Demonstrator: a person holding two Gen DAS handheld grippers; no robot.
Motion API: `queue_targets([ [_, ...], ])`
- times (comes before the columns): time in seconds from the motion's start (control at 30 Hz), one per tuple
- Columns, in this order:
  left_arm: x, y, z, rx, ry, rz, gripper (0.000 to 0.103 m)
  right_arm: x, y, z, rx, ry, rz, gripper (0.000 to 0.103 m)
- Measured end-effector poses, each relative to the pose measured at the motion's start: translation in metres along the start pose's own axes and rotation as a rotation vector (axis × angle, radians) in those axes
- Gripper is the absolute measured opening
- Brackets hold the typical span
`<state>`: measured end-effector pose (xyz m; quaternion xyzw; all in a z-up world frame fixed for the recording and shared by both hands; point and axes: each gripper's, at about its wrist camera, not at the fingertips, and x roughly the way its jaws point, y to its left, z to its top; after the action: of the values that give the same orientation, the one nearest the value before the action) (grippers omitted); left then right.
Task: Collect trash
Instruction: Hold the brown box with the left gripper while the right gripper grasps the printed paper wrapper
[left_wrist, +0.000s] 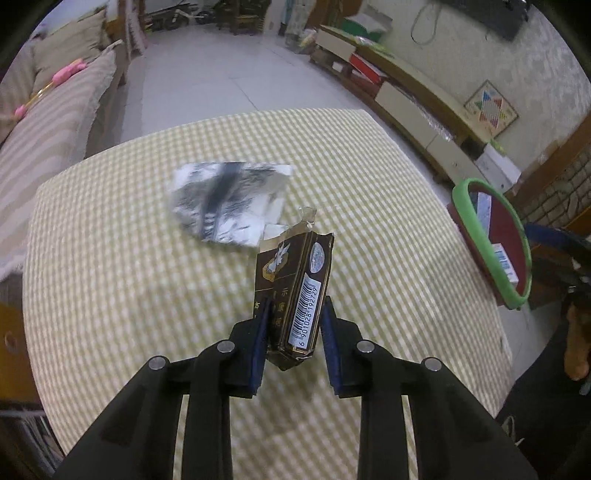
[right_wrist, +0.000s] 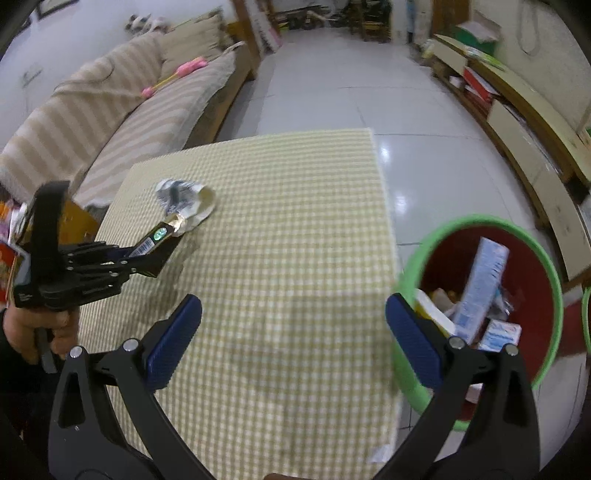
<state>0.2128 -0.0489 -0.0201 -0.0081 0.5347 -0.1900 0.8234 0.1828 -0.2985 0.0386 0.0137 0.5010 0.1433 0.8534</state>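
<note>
Pack in my left tongs, bin waiting at three o'clock

My left gripper (left_wrist: 295, 332) clenches the dark cigarette pack (left_wrist: 295, 291) above the checked table (left_wrist: 129, 277); foil wrapper (left_wrist: 229, 201) lies at eleven o'clock. My right gripper (right_wrist: 293, 336) hangs wide, holding nothing, beside the green-rimmed bin (right_wrist: 546, 266).

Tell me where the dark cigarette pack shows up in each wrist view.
Left wrist: cigarette pack at centre, clamped in the left claw.
Right wrist: cigarette pack at far left, sticking out of the left claw.
Shared landmark: crumpled silver foil on the checked tablecloth, just beyond the pack.
</note>
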Motion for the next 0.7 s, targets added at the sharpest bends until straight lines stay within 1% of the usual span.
queue_targets([
  [0.13, -0.020, 0.021, -0.009, -0.041, -0.034, 0.009, 0.024, 0.016, 0.029, 0.009, -0.069, 0.009, 0.008, 0.098],
  [0.2, -0.031, 0.034, -0.014, -0.053, -0.056, 0.027, 0.024, 0.025, 0.040, 0.015, -0.085, 0.009, 0.019, 0.098],
  [0.3, -0.043, 0.056, -0.017, -0.091, -0.079, 0.039, 0.024, 0.043, 0.060, 0.031, -0.112, -0.004, 0.031, 0.098],
  [0.37, -0.052, 0.071, -0.020, -0.123, -0.098, 0.045, 0.024, 0.055, 0.069, 0.039, -0.124, -0.004, 0.034, 0.098],
  [0.43, -0.058, 0.083, -0.021, -0.146, -0.113, 0.050, 0.024, 0.071, 0.078, 0.048, -0.137, 0.003, 0.016, 0.098],
  [0.57, -0.064, 0.101, -0.023, -0.166, -0.138, 0.081, 0.024, 0.097, 0.090, 0.063, -0.159, 0.011, 0.032, 0.098],
  [0.63, -0.067, 0.114, -0.025, -0.207, -0.157, 0.074, 0.024, 0.108, 0.096, 0.071, -0.179, 0.014, 0.045, 0.098],
  [0.7, -0.064, 0.123, -0.027, -0.255, -0.169, 0.050, 0.024, 0.116, 0.103, 0.078, -0.225, 0.002, 0.052, 0.098],
])
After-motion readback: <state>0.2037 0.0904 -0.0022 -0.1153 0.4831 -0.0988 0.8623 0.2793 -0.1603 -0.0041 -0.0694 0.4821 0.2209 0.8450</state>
